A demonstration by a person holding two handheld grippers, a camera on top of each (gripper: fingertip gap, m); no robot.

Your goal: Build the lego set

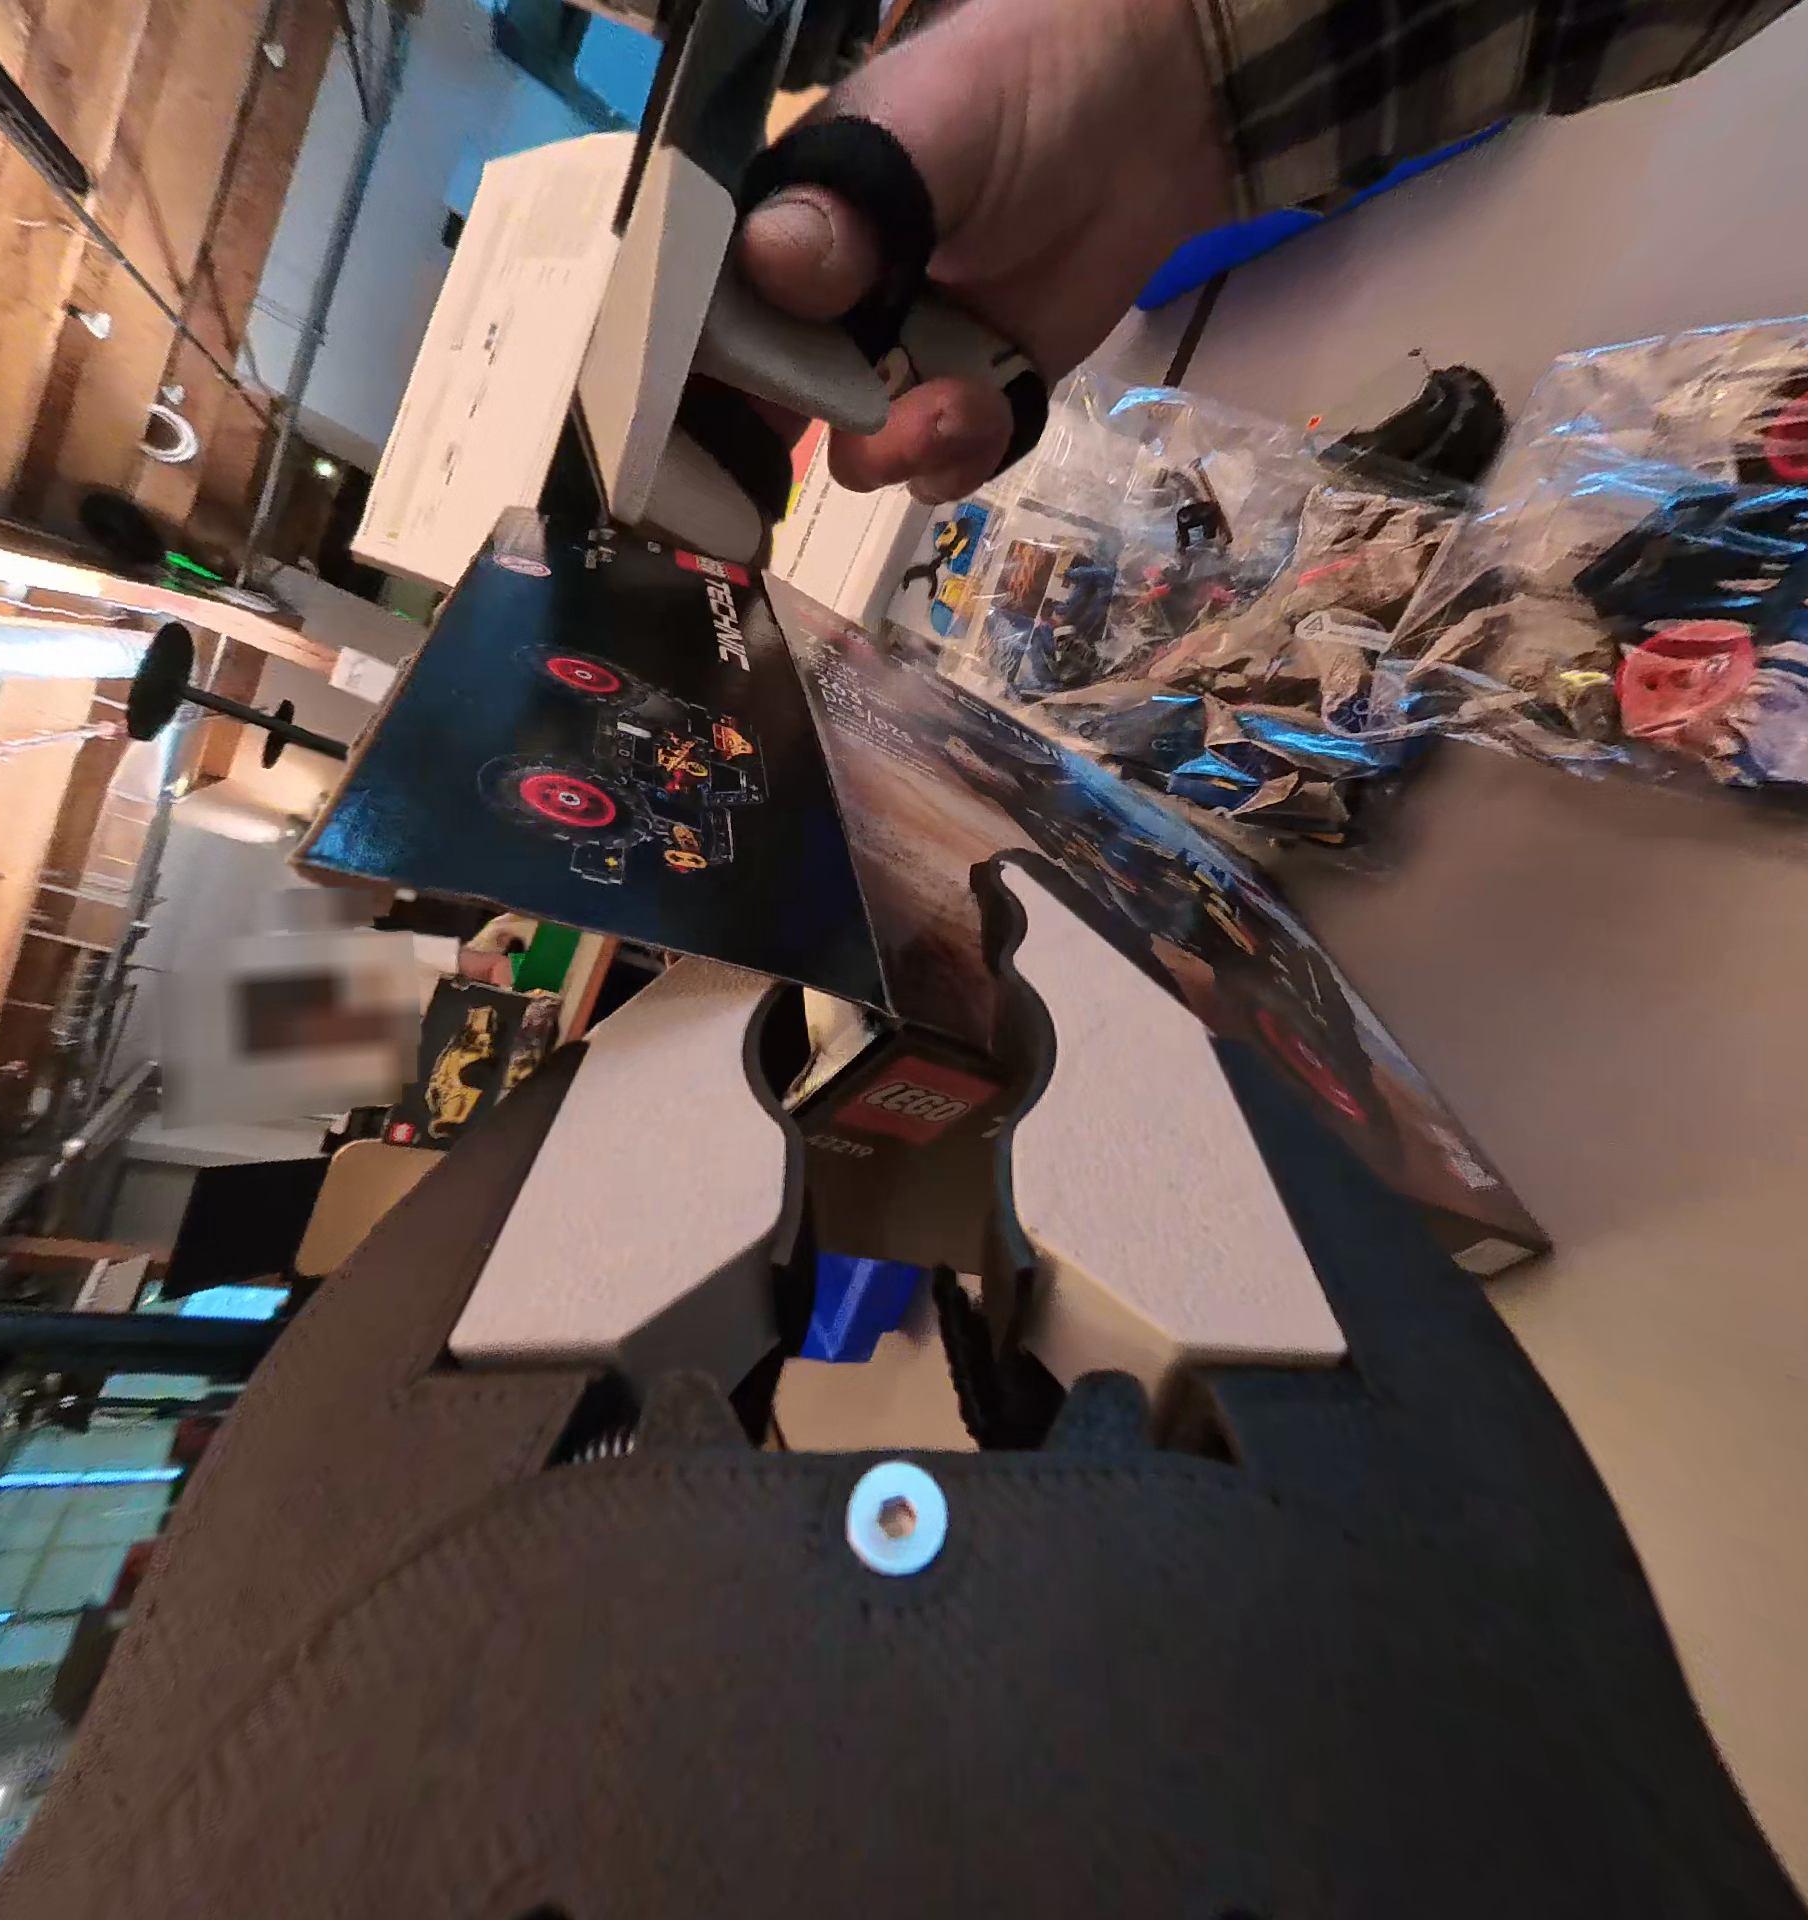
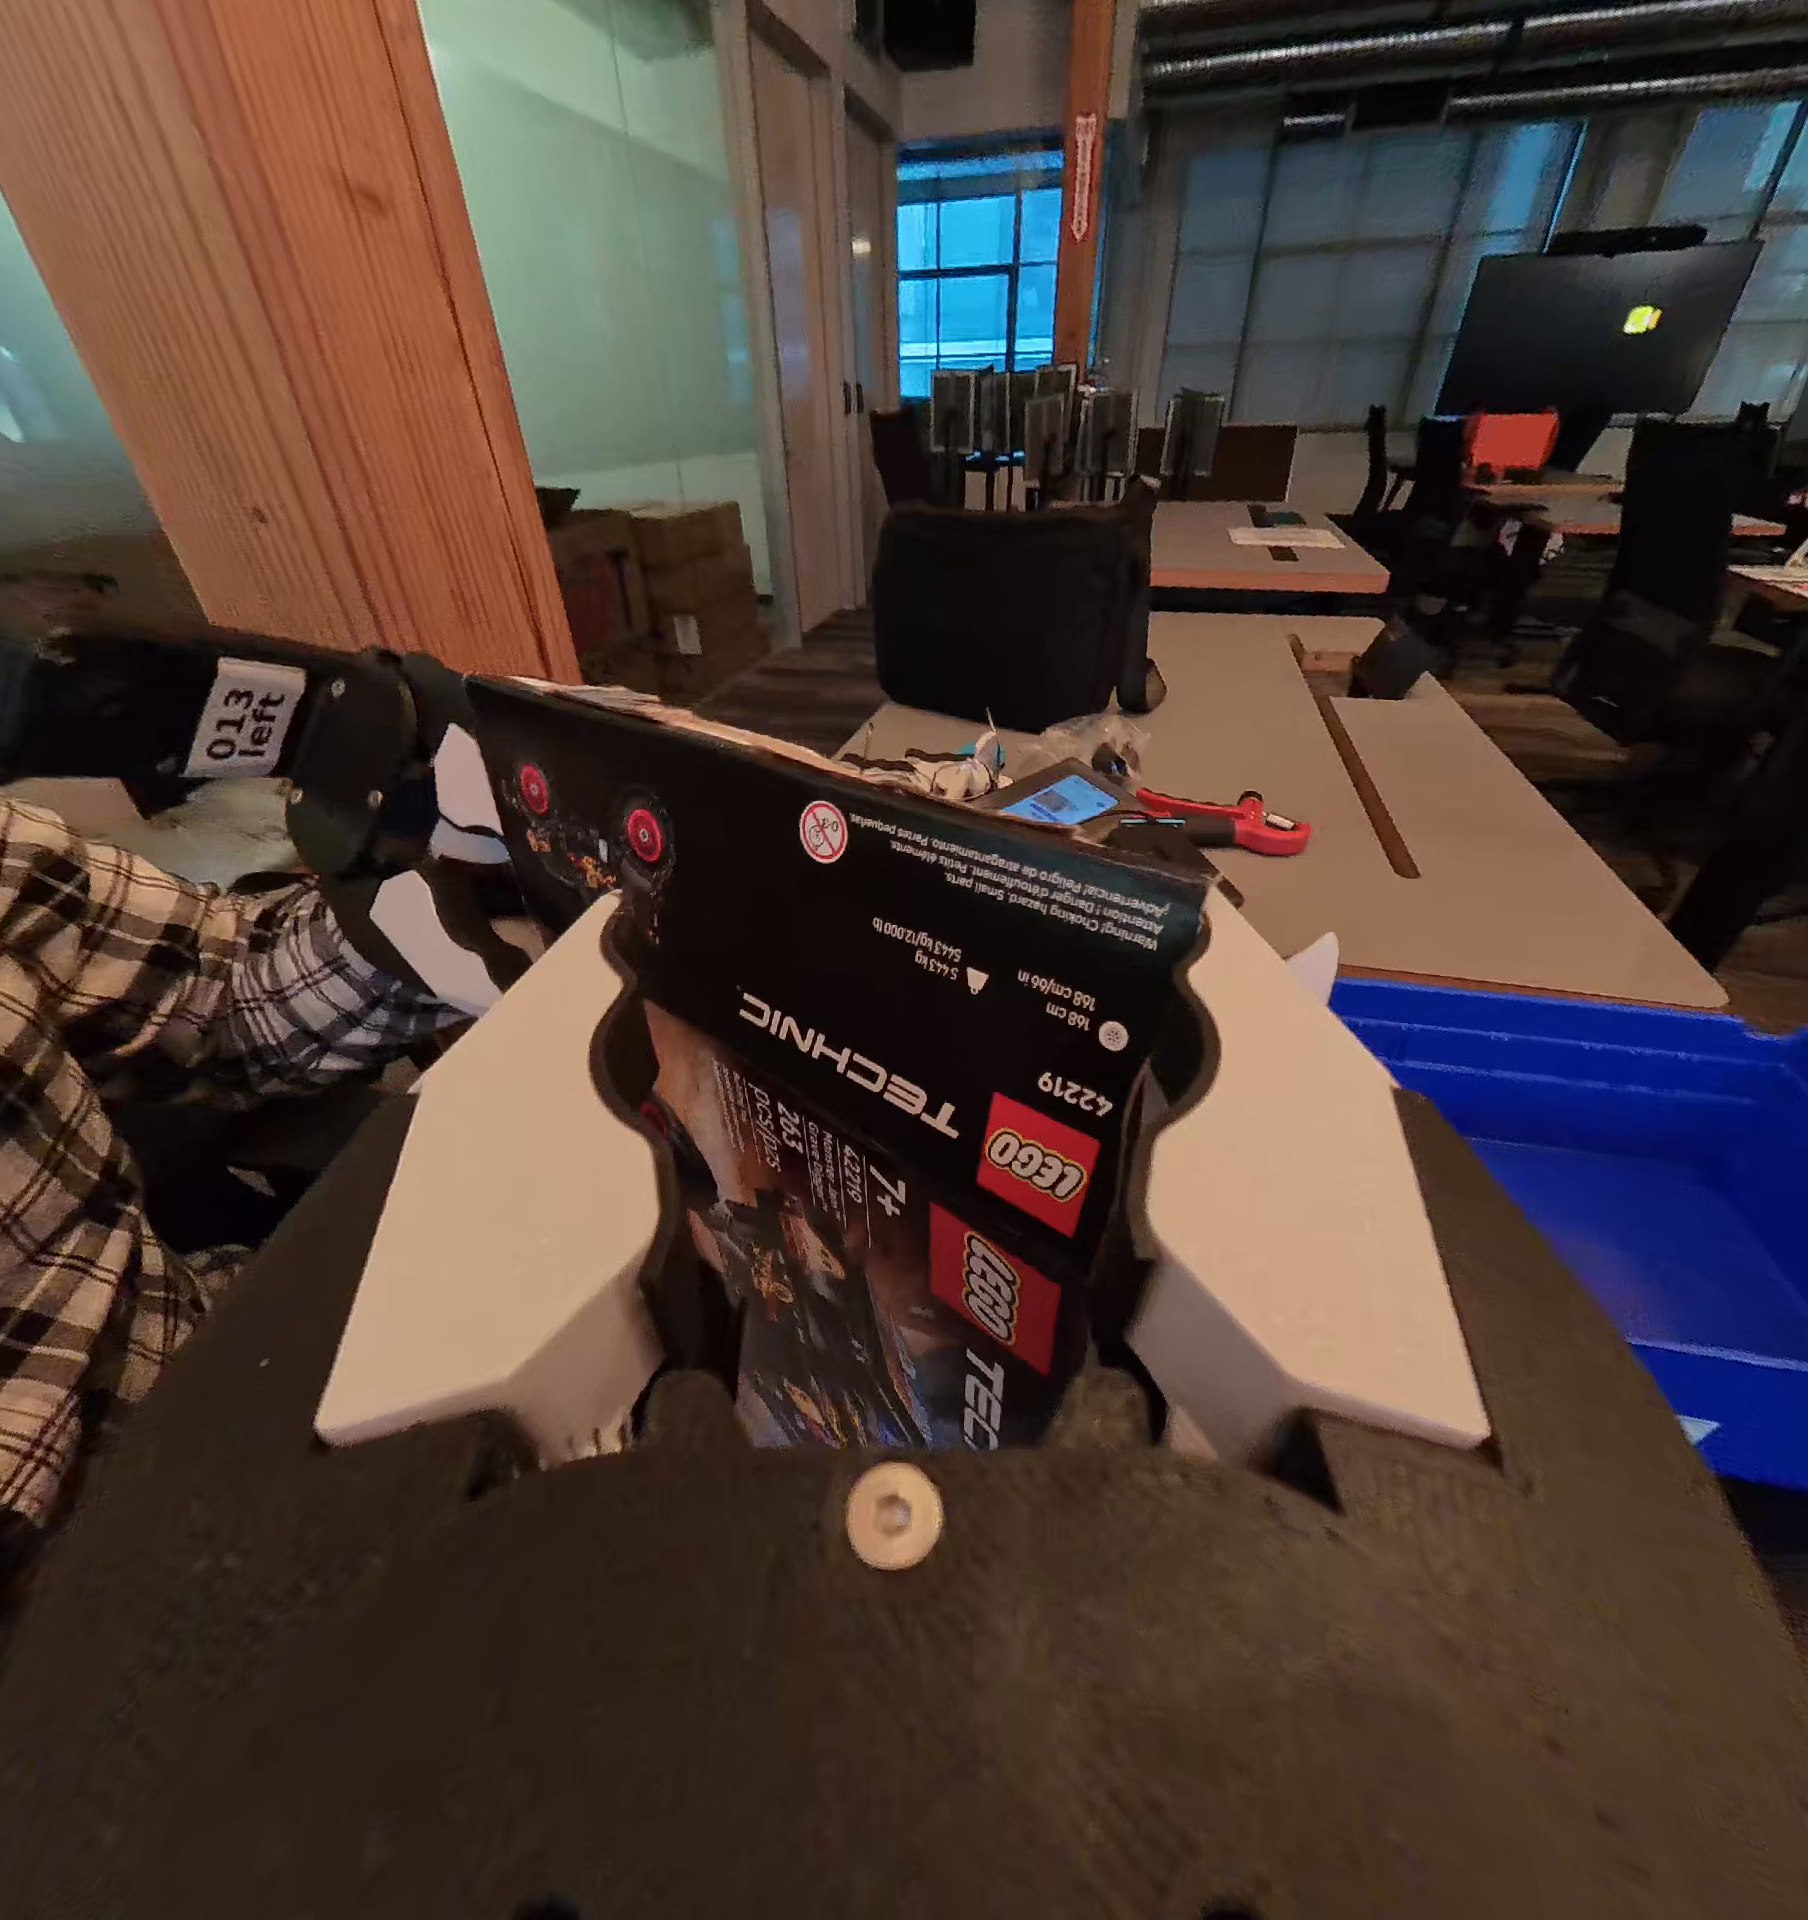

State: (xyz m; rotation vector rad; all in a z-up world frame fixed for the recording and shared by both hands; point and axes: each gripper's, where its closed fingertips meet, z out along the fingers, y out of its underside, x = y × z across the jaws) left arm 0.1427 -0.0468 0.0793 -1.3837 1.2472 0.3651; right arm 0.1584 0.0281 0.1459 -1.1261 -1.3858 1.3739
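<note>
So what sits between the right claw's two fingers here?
The lego box: the right claw has its white fingers on either side of it, seen in the right wrist view. The left claw holds another corner.

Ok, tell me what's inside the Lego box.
Cannot tell: the Lego box is gripped by both claws, and neither view looks into it. Clear bags of parts already lie on the table outside it.

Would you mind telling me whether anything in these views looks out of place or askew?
The set's box is off the table, tilted, and both grippers hold it: the right gripper at one end, the left gripper at the other. Its contents are already out: clear bags of parts lie crumpled on the table.
</note>
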